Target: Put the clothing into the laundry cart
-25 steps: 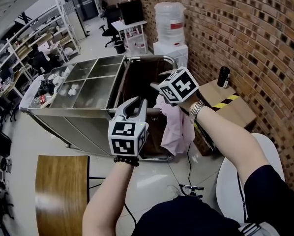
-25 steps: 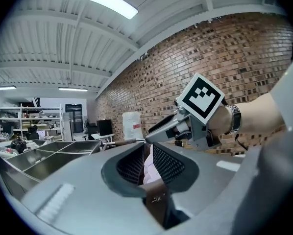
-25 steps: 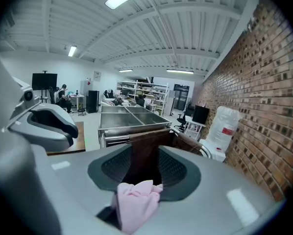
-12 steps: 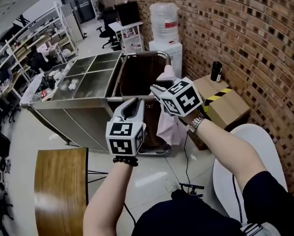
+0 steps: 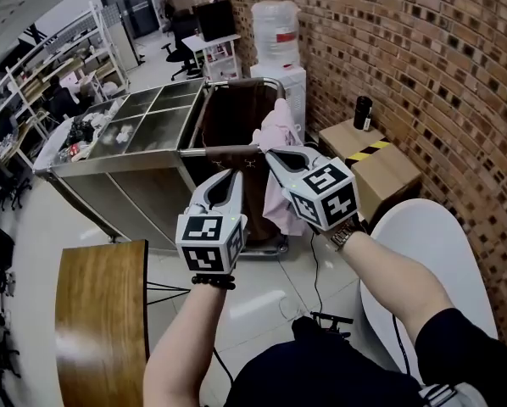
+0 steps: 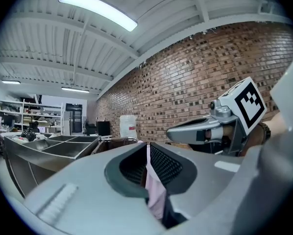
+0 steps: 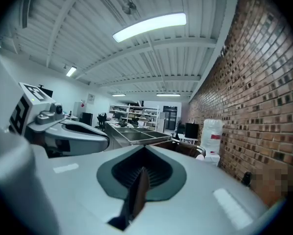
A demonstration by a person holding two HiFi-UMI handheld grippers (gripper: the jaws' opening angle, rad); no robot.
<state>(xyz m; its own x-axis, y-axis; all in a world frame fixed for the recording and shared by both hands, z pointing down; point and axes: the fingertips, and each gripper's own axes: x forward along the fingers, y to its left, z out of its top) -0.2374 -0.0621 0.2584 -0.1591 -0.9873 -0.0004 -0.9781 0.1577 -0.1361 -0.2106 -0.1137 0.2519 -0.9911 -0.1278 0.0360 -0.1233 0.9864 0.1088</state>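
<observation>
laundry cart (image 5: 209, 119): on the floor, against the right side of the trolley (image 5: 143, 185).
trolley: left of the cart; small items lie in its far-left compartments.
clothing (image 5: 281, 181): over the cart's near rim by its right corner, hanging down the outside.
water dispenser (image 5: 276, 36): behind the cart, against the brick wall (image 5: 423, 66).
cardboard box (image 5: 385, 176): right of the cart, at the wall's foot.
bottle (image 5: 362, 113): upright on the box's far edge.
round table (image 5: 427, 261): before the box, near right.
rectangular table (image 5: 101, 320): before the trolley, near left.
left gripper (image 5: 233, 175): before the near rim, left of the clothing.
right gripper (image 5: 270, 153): at the rim, just beside the clothing.
</observation>
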